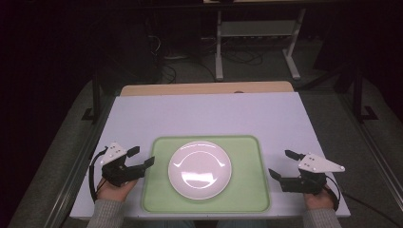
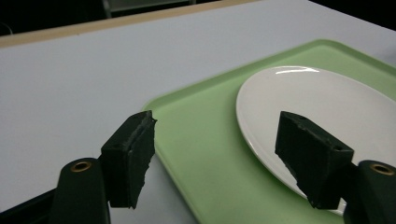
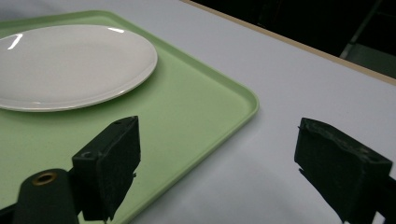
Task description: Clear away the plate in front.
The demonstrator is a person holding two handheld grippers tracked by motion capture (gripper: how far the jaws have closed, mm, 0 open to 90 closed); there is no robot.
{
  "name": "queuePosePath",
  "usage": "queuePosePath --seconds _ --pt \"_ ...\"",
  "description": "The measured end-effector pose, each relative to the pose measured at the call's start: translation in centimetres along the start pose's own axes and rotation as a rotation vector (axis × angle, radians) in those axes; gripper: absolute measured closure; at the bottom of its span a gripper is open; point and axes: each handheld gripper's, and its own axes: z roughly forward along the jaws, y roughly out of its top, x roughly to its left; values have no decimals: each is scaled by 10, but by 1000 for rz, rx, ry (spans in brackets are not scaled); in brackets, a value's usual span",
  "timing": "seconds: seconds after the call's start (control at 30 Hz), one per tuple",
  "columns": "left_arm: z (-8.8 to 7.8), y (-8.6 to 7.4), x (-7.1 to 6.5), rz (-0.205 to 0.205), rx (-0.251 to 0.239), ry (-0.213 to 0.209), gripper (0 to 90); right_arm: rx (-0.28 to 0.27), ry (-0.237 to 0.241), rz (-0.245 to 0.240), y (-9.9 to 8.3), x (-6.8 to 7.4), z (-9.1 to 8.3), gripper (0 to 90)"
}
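Both your left gripper (image 1: pixel 140 157) and right gripper (image 1: pixel 281 164) stand open, empty, flanking the green plastic tray (image 1: pixel 157 190); uneven lifting could slide its round white ceramic plate (image 1: pixel 199 169).

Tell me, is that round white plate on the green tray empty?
Empty: the round white plate on the green tray shows bare, glossy surface.

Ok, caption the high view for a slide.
White plate on green tray, open left gripper and right gripper flanking it.
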Motion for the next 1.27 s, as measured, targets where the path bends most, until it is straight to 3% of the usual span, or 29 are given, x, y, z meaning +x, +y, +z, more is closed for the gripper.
queuePosePath --seconds 0.17,0.27,0.43,0.6,0.8,1.27 --pt "-5 -2 0 69 -25 24 241 1 2 2 -1 -1 -1 136" --pt "-7 -3 3 65 -21 16 235 4 2 5 -1 -2 -1 136" --pt "-11 -4 9 63 -59 7 226 14 3 7 -2 -2 0 136" --pt "-12 -7 12 95 -85 5 227 21 8 2 -2 -2 2 136" --pt "-12 -9 17 64 -96 -7 227 24 10 7 -2 -2 2 136" --pt "-11 -12 21 43 -95 -12 228 31 12 7 -3 -1 3 136"
